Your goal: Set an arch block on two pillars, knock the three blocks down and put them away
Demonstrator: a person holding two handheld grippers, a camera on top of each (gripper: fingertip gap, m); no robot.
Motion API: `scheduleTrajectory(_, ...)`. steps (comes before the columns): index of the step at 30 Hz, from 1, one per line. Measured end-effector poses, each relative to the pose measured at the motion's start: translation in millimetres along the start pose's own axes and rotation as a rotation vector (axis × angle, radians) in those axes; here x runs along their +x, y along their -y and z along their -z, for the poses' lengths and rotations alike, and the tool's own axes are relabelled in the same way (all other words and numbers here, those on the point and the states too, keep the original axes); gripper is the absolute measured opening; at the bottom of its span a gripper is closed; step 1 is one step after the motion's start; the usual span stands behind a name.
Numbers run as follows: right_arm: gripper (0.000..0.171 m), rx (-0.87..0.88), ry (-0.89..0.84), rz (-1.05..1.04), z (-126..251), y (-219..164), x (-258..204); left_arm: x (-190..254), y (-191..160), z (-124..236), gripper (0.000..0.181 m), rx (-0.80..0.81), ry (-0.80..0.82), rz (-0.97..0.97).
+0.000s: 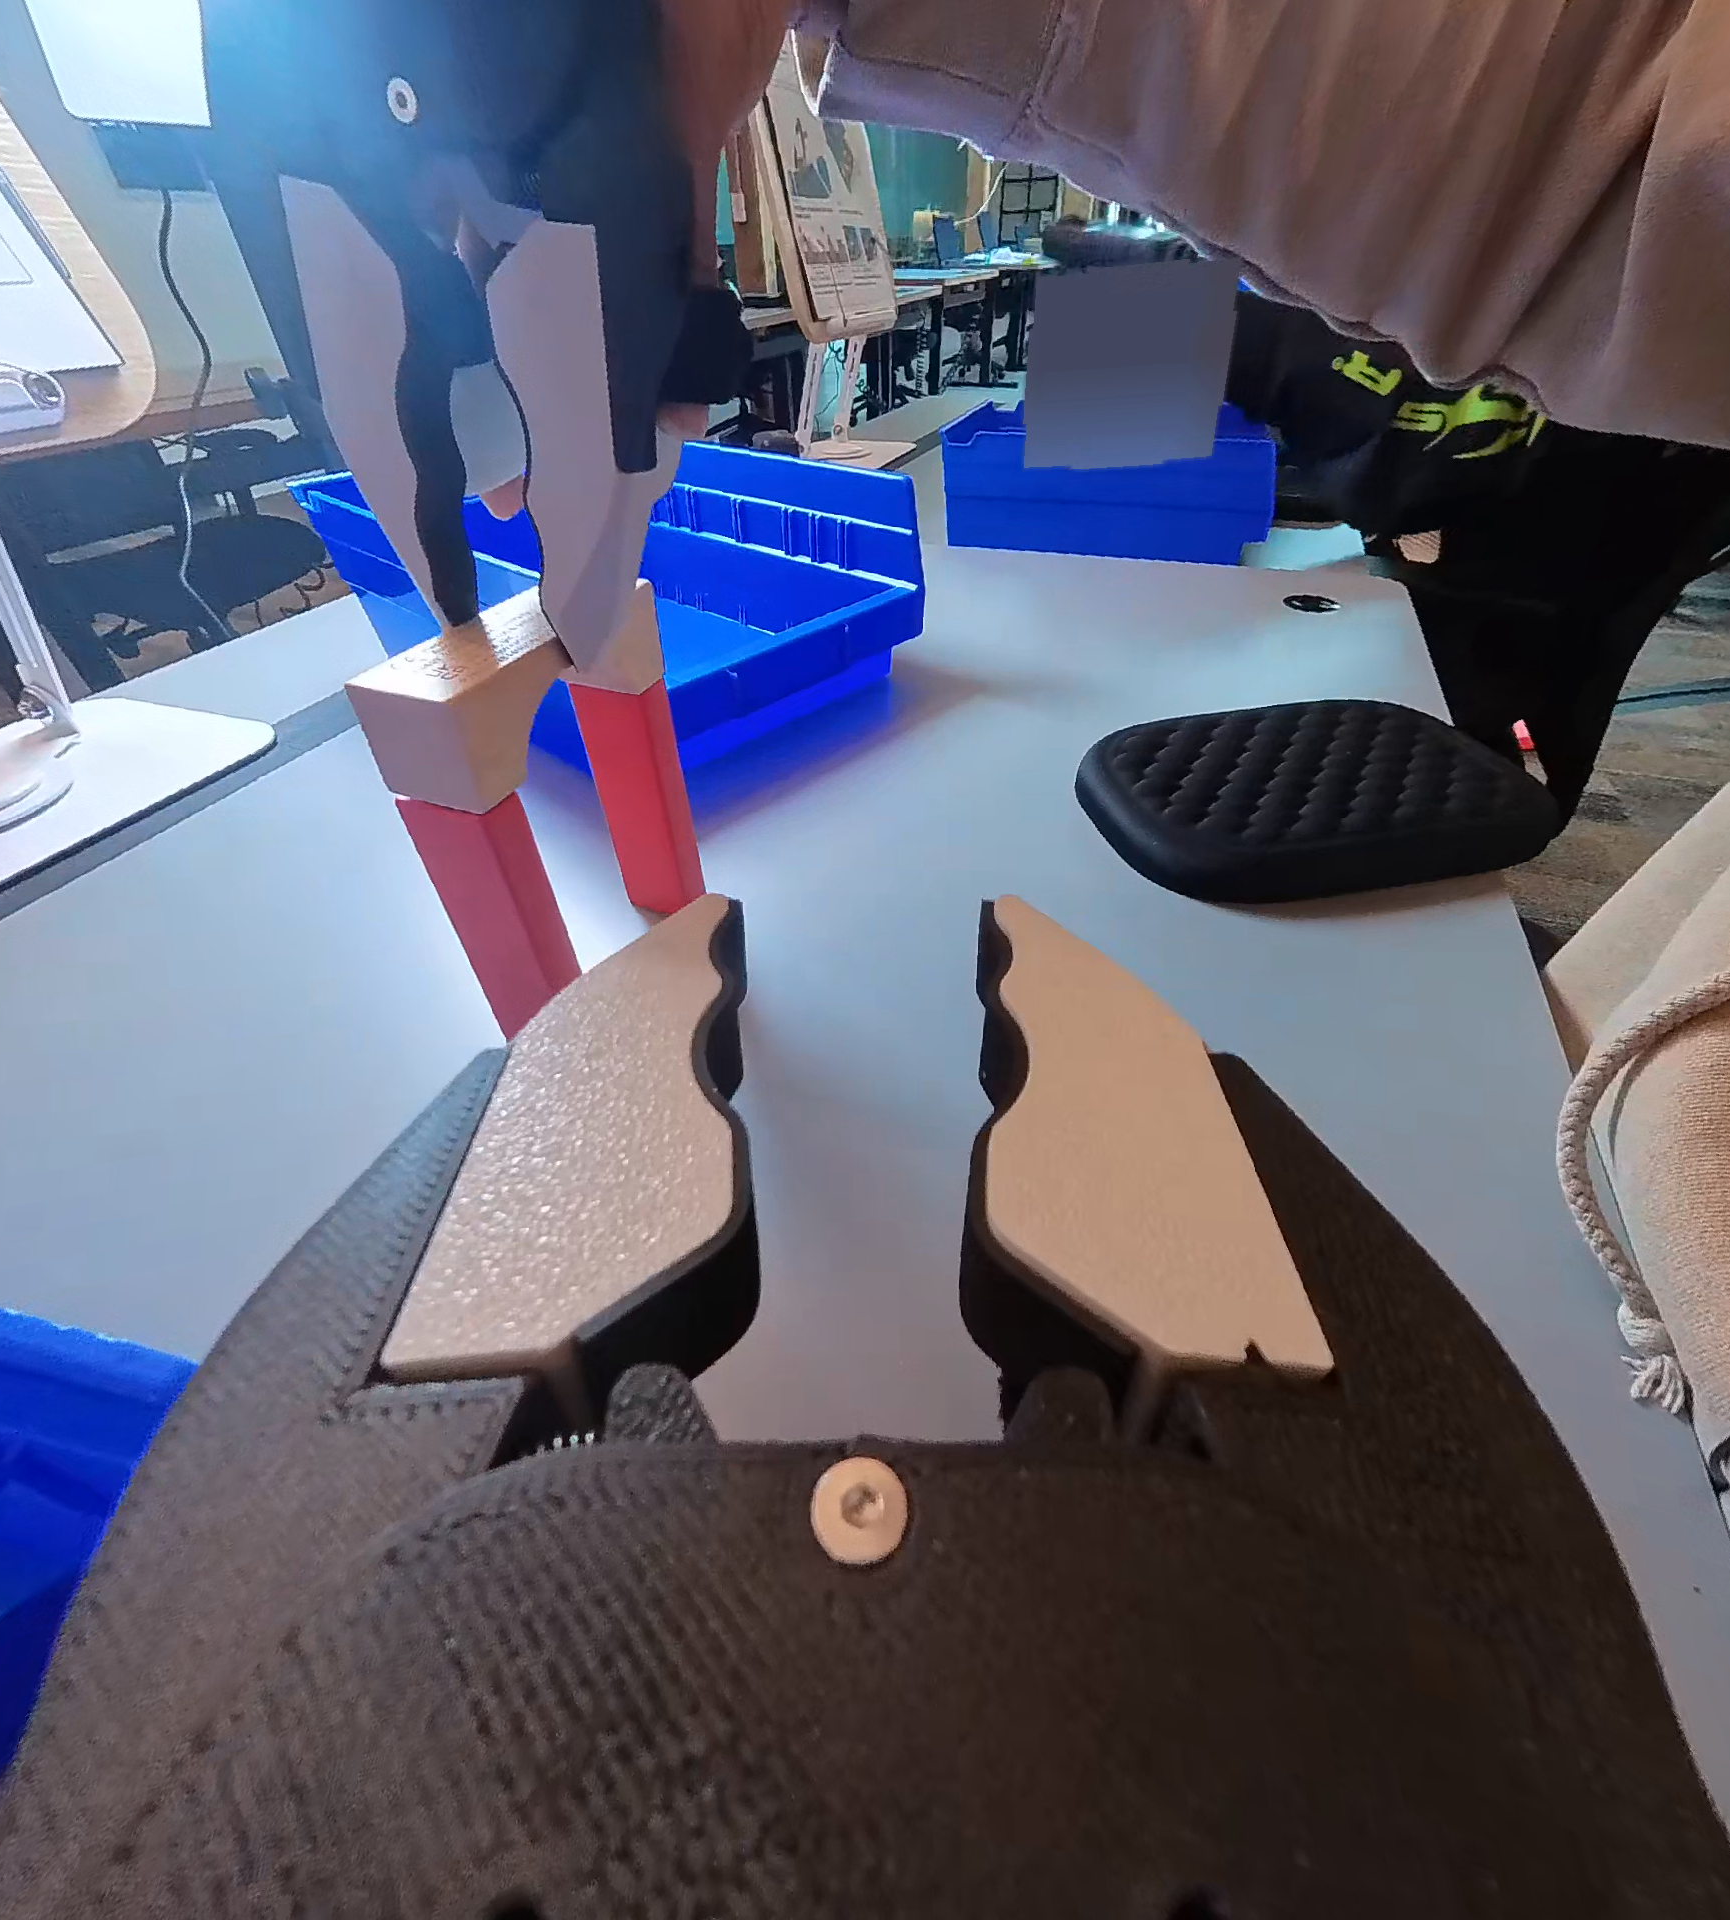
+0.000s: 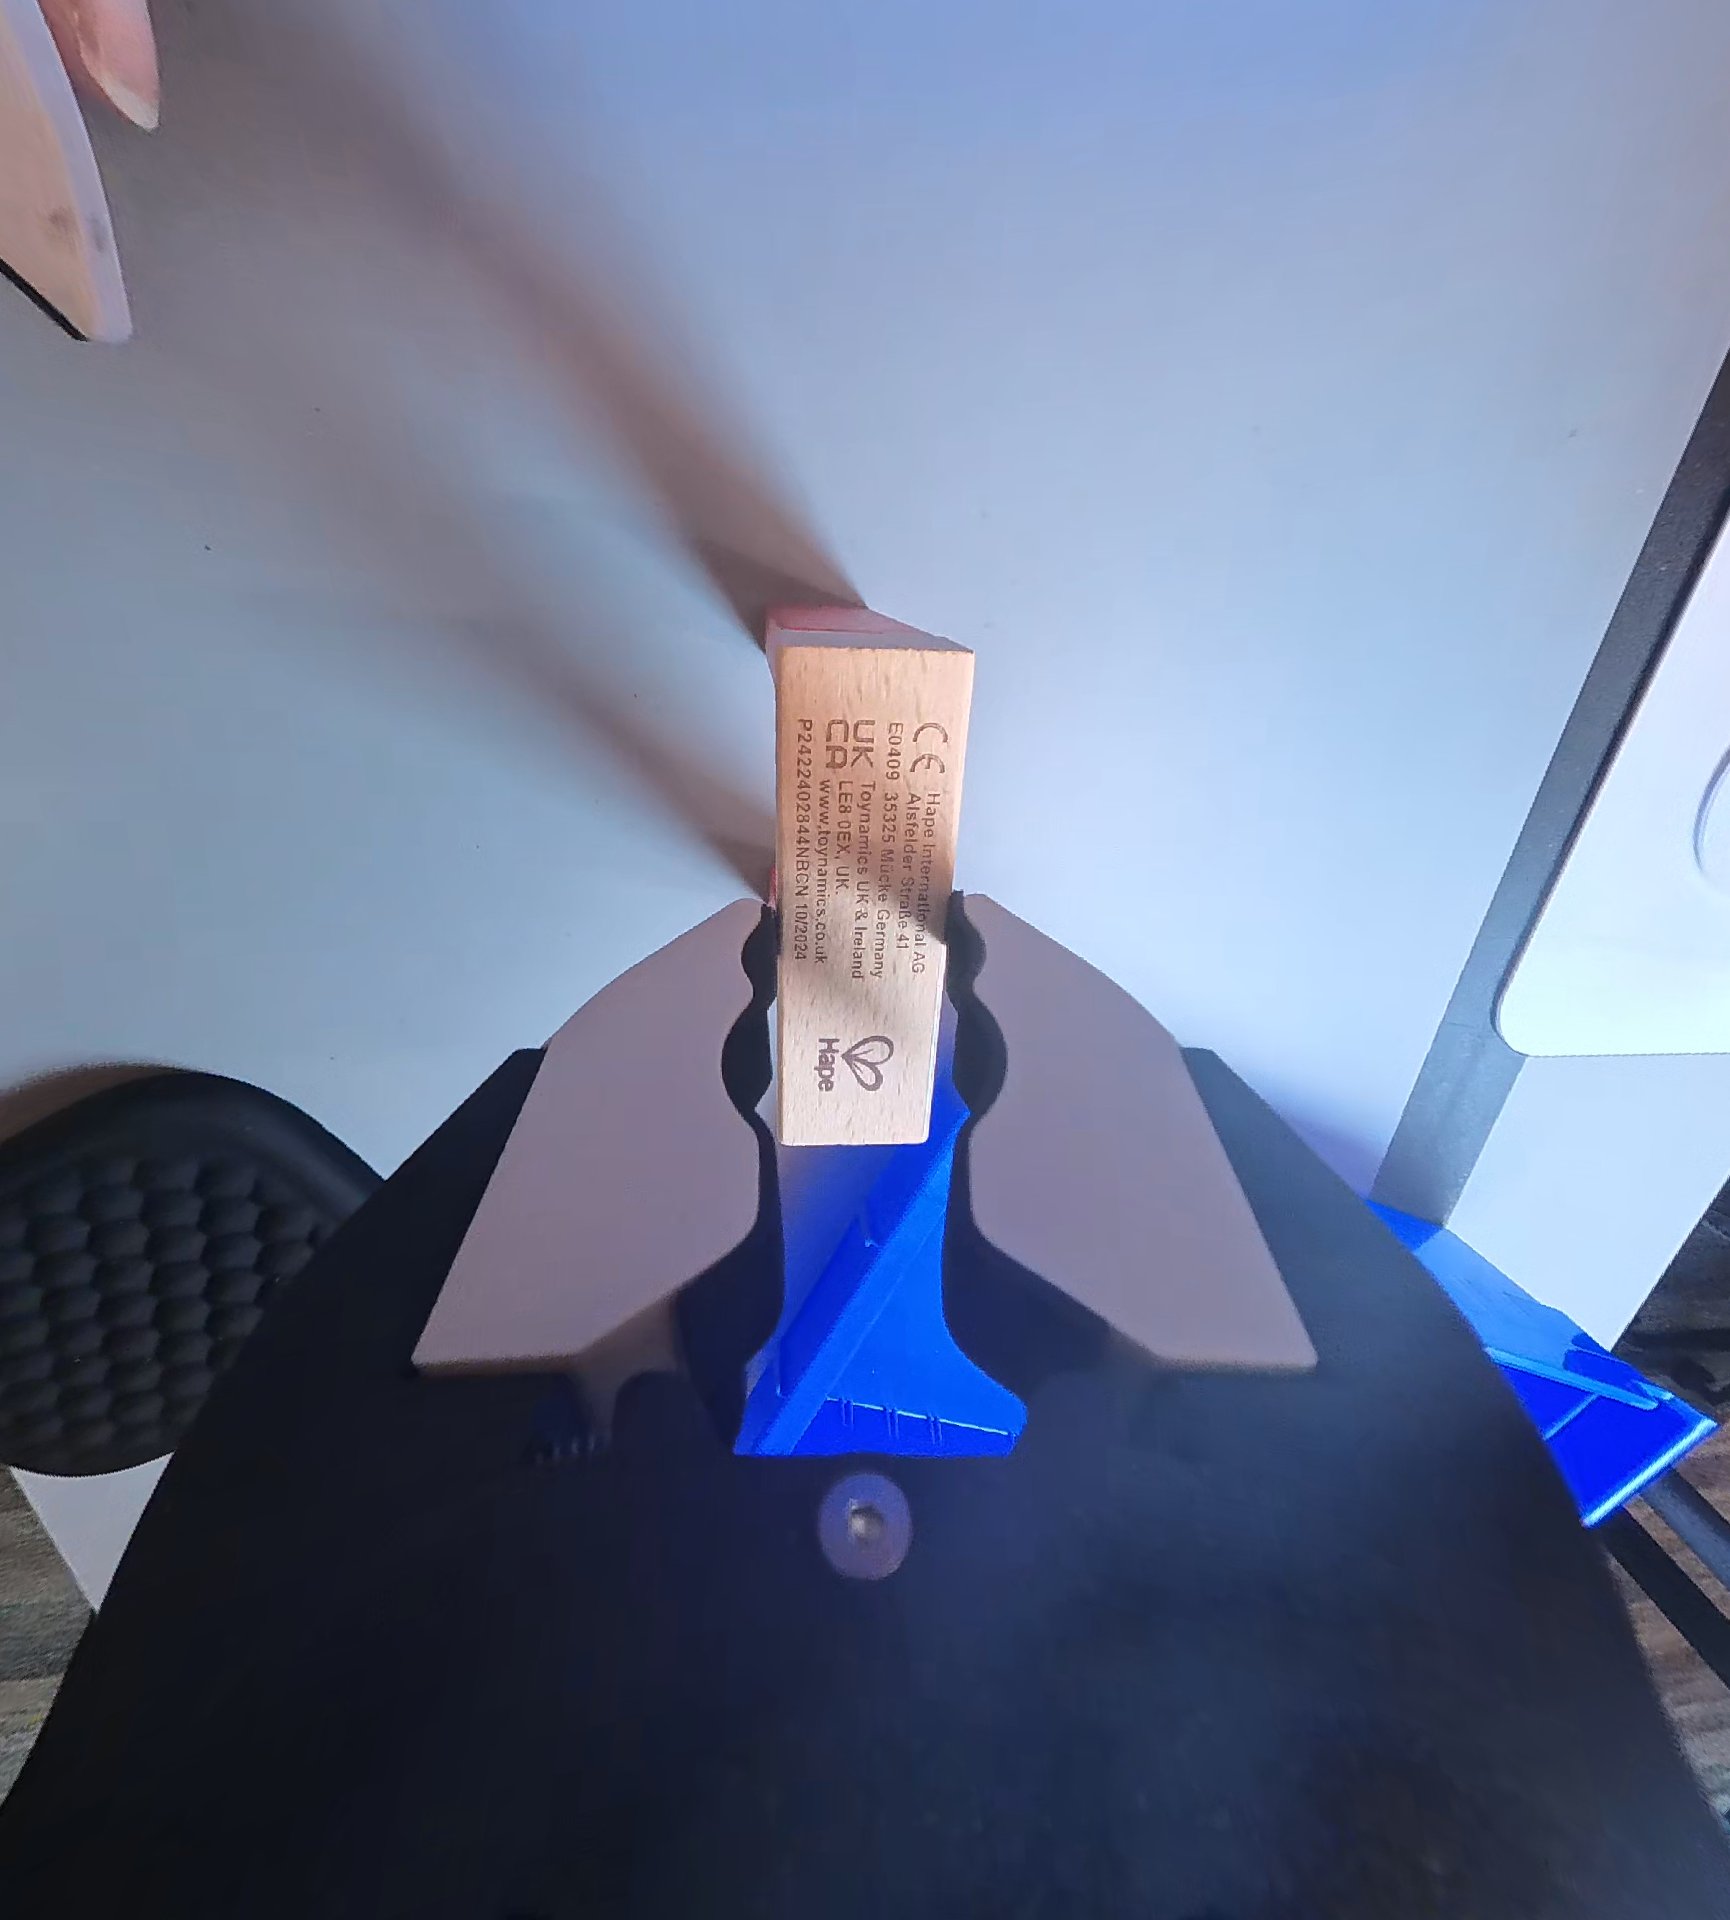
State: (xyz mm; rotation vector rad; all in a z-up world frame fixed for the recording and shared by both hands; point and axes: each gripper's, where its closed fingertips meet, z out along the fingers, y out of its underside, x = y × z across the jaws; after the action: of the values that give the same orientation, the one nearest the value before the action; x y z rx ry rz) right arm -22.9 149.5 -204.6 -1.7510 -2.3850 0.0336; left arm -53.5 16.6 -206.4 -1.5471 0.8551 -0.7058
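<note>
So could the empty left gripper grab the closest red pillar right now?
Probably yes. The left gripper is open and empty, and the near red pillar stands just left of its fingertips with nothing between. But the arch block, held by the right gripper, sits on it.

The arch block (image 1: 471,686) lies on two upright pillars (image 1: 658,795) standing on the desk (image 1: 892,831); behind them, toward the far edge, stands a bin (image 1: 788,613); a cushion pad (image 1: 1308,795) lies at the right edge.

Behind the grey table (image 1: 1100,748) stretch rows of desks (image 1: 944,286) and dark office chairs (image 1: 165,540), with patterned carpet (image 1: 1723,644) to its right.
</note>
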Motion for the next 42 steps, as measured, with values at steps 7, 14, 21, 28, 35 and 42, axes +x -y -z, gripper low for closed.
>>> scheduleTrajectory(7,0.031,0.006,0.007,-0.010,-0.3,-0.7,1.0,2.9,-4.0,-2.6,0.043,-0.020,-0.014,0.001)
scheduleTrajectory(14,0.032,0.010,0.009,-0.009,-0.5,-0.4,0.9,5.2,-5.8,-4.1,0.043,-0.028,-0.024,-0.002)
scheduleTrajectory(21,0.032,0.006,0.013,-0.004,-0.8,-0.1,0.8,7.8,-8.0,-5.2,0.042,-0.040,-0.034,-0.006)
scheduleTrajectory(28,0.031,0.008,0.019,-0.006,-1.1,0.4,0.8,9.8,-9.9,-6.1,0.042,-0.049,-0.043,-0.006)
scheduleTrajectory(35,0.034,0.029,0.018,-0.008,1.0,3.4,2.2,11.6,-12.0,-7.0,0.042,-0.061,-0.050,-0.011)
scheduleTrajectory(42,0.038,0.037,0.005,0.002,8.1,4.3,2.6,12.7,-13.1,-7.5,0.042,-0.067,-0.054,-0.015)
